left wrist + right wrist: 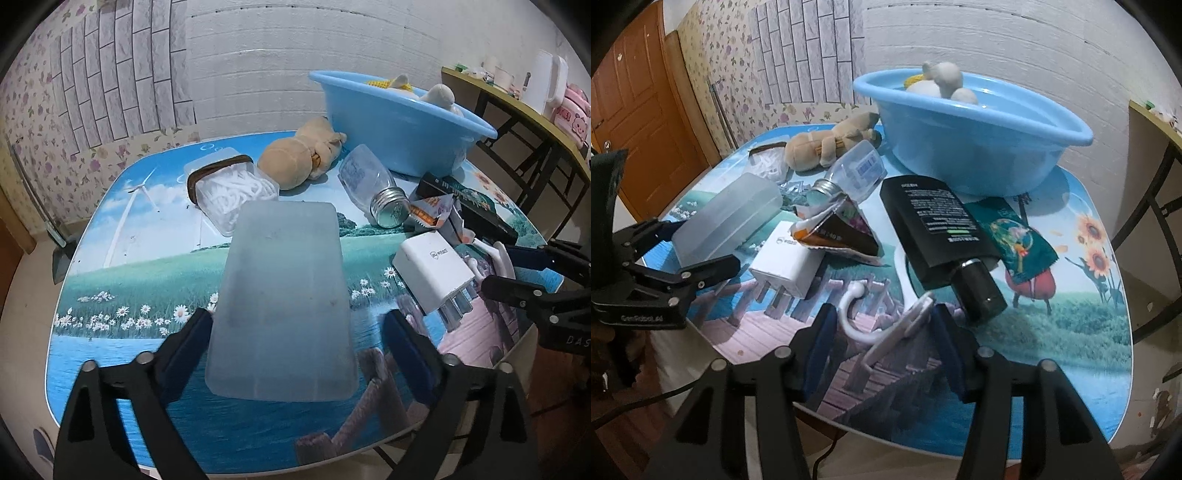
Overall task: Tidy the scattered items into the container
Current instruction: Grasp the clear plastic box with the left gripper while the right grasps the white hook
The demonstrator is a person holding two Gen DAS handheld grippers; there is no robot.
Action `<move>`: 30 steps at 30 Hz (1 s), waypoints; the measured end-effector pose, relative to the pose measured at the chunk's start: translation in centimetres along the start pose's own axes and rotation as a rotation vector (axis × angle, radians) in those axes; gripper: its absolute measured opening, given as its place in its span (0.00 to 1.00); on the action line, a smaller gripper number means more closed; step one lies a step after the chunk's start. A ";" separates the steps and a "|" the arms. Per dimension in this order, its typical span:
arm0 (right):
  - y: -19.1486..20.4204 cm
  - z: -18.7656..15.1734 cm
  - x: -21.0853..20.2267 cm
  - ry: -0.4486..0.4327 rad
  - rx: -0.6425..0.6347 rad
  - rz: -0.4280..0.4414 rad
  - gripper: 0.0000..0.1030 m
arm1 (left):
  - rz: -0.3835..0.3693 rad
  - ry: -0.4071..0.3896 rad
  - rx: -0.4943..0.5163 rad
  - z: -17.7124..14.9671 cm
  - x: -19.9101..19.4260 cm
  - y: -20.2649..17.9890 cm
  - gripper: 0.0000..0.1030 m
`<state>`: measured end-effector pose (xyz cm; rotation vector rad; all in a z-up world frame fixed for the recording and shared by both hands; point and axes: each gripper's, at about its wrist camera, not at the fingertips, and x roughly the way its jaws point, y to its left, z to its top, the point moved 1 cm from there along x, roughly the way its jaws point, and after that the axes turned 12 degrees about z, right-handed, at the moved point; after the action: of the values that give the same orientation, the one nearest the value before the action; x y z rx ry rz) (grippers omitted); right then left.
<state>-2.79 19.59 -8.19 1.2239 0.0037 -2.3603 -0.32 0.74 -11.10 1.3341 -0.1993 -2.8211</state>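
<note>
A blue basin (402, 122) stands at the table's far side with plush toys inside; it also shows in the right wrist view (964, 140). My left gripper (297, 332) is open, its jaws on either side of a frosted translucent box (284, 299) that lies on the table (147, 269). The box also shows in the right wrist view (727, 218). My right gripper (881, 323) is open around a white plastic hook (886, 332). A white charger (788, 267), black tube (942, 232), snack wrapper (838, 229), clear bottle (853, 173) and tan plush (827, 142) lie scattered.
A clear box of white cord (232, 188) lies at the far left of the table. A green packet (1015, 236) lies beside the black tube. A side table (517, 107) with cups stands at the right. A brown door (635, 110) is at the left.
</note>
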 end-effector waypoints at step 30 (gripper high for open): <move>-0.3 -0.8 -0.6 -0.006 -0.002 0.041 0.52 | 0.022 -0.016 0.014 -0.3 0.1 -0.3 1.00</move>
<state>-2.00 20.27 -8.24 1.2044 -0.0210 -2.3288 -0.15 1.02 -11.34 1.3041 -0.2323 -2.8183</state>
